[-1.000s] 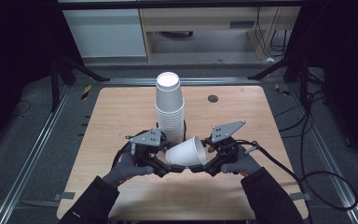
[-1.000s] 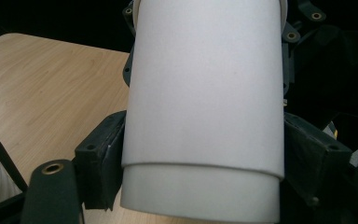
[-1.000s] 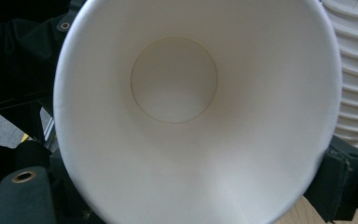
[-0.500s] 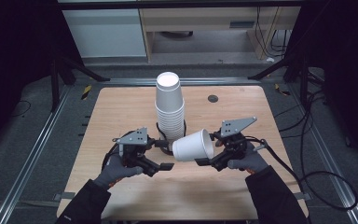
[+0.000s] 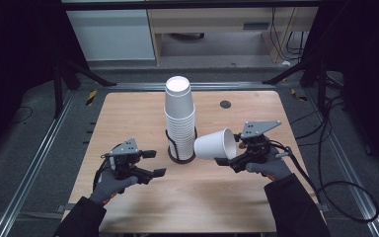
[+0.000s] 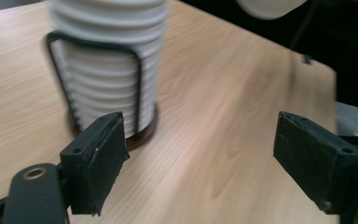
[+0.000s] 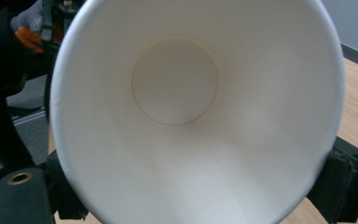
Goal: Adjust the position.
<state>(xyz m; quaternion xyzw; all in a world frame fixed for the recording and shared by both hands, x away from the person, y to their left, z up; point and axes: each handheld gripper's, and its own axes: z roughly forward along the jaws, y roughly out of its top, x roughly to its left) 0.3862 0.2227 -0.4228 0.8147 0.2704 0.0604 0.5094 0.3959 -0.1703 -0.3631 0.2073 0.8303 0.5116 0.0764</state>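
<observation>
A tall stack of white paper cups (image 5: 180,116) stands in a black wire holder (image 5: 181,157) at mid-table. My right gripper (image 5: 232,150) is shut on the rim of a single white cup (image 5: 214,144), held on its side above the table just right of the stack, base pointing left. In the right gripper view the cup's inside (image 7: 191,107) faces the camera, and its jaws have just been opening slightly with the cup between them. My left gripper (image 5: 155,163) is open low over the table left of the holder. Its jaws have just been closing a little, with nothing between them (image 6: 205,158).
The wooden table (image 5: 128,113) has a small round dark hole (image 5: 225,104) at the back right. Metal rails (image 5: 39,153) run along both sides. A black cable (image 5: 335,187) trails off to the right. The stack (image 6: 107,70) sits close in front of the left jaw.
My left gripper has let go of the cup, opened wide and pulled back to the left and down. My right gripper alone has carried the cup a little up and to the right.
</observation>
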